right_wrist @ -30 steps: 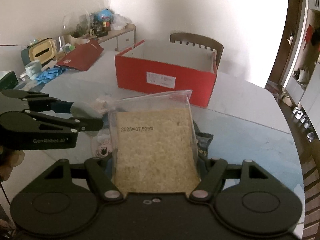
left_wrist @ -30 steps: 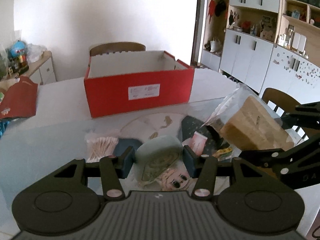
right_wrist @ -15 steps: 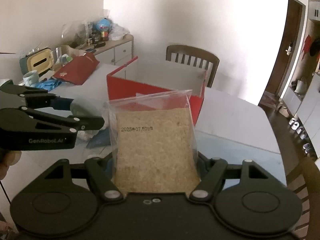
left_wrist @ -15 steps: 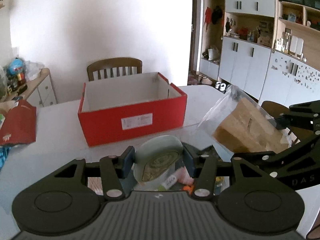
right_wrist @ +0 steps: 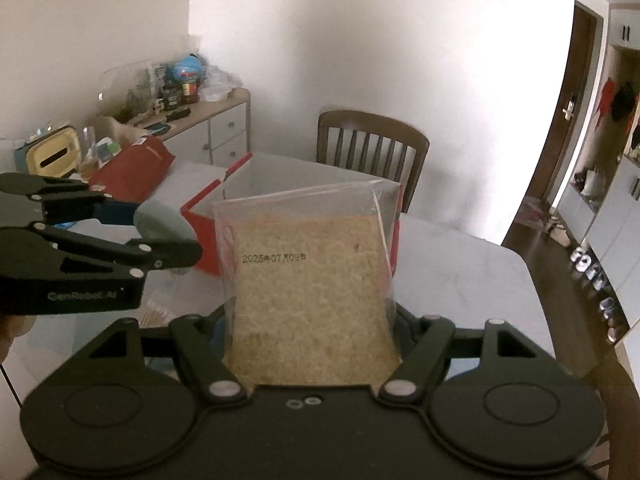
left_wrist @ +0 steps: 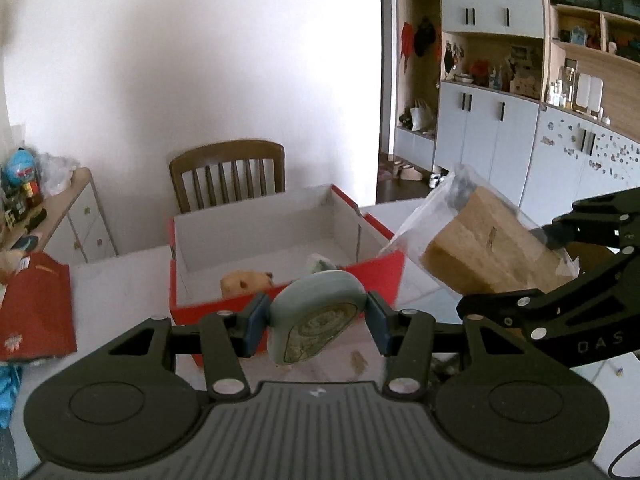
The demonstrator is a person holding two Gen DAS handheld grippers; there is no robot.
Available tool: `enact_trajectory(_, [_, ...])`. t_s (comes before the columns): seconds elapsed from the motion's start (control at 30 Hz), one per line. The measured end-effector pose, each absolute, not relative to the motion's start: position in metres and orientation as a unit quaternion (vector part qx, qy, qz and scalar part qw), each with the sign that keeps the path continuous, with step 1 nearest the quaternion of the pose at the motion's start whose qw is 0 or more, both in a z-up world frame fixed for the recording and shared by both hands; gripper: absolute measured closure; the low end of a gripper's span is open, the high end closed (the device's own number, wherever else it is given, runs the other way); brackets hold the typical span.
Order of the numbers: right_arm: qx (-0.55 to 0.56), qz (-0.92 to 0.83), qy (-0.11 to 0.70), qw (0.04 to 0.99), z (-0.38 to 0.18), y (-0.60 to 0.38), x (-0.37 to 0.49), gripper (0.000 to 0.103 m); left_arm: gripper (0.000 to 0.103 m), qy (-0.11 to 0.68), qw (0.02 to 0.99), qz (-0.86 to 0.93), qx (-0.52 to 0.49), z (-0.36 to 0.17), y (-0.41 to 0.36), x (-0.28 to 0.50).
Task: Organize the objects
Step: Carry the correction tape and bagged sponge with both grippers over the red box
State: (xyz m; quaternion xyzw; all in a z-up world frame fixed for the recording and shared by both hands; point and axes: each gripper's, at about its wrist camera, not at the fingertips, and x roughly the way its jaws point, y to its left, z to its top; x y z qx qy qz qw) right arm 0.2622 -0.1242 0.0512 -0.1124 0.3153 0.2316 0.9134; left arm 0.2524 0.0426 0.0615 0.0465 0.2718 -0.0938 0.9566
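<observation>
My left gripper (left_wrist: 316,322) is shut on a pale grey-green rounded object with a patterned face (left_wrist: 316,320), held above the table just in front of the red cardboard box (left_wrist: 384,276). From the right wrist view the same object (right_wrist: 160,222) pokes out of that gripper (right_wrist: 160,236) at the left. My right gripper (right_wrist: 310,324) is shut on a clear bag of sliced bread (right_wrist: 310,284) with a printed date; it hangs to the right of the box as the bread bag (left_wrist: 484,256). A tan roll-like item (left_wrist: 246,282) lies inside the open box.
A wooden chair (left_wrist: 228,176) stands behind the white table (right_wrist: 460,272). A red paper bag (left_wrist: 36,312) lies at the left, near a cluttered sideboard (right_wrist: 192,120). Grey cupboards (left_wrist: 500,136) line the right wall. Small items lie on the table under the grippers.
Both grippers rose and moved toward the red box with their loads still held. The box now sits lower in both views, and its inside shows.
</observation>
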Motion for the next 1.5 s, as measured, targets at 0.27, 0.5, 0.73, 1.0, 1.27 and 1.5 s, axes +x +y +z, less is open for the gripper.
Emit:
enact_trajectory(0.27, [-0.105, 0.213, 0.332, 0.913, 0.051, -0.113, 0.310, 0.030, 0.052, 0.270, 0.958, -0.087, 0.051, 0.066, 0.063, 0.306])
enact_trajectory(0.5, [-0.103, 0.200, 0.348, 0.910, 0.045, -0.102, 0.353, 0.030, 0.052, 0.276, 0.955, -0.086, 0.059, 0.066, 0.074, 0.359])
enact_trajectory(0.73, [-0.107, 0.194, 0.366, 0.904, 0.029, -0.083, 0.395, 0.030, 0.052, 0.305, 0.946, -0.092, 0.065, 0.054, 0.085, 0.407])
enact_trajectory(1.0, [-0.107, 0.197, 0.394, 0.891, 0.009, -0.066, 0.435, 0.030, 0.052, 0.345, 0.932, -0.088, 0.060, 0.028, 0.098, 0.457])
enact_trajectory(1.27, [-0.113, 0.190, 0.421, 0.880, -0.014, -0.049, 0.466, 0.030, 0.052, 0.381, 0.920, -0.074, 0.049, 0.000, 0.108, 0.496])
enact_trajectory(1.5, [-0.118, 0.181, 0.456, 0.864, -0.041, -0.040, 0.482, 0.030, 0.052, 0.418, 0.904, -0.077, 0.039, -0.021, 0.113, 0.524])
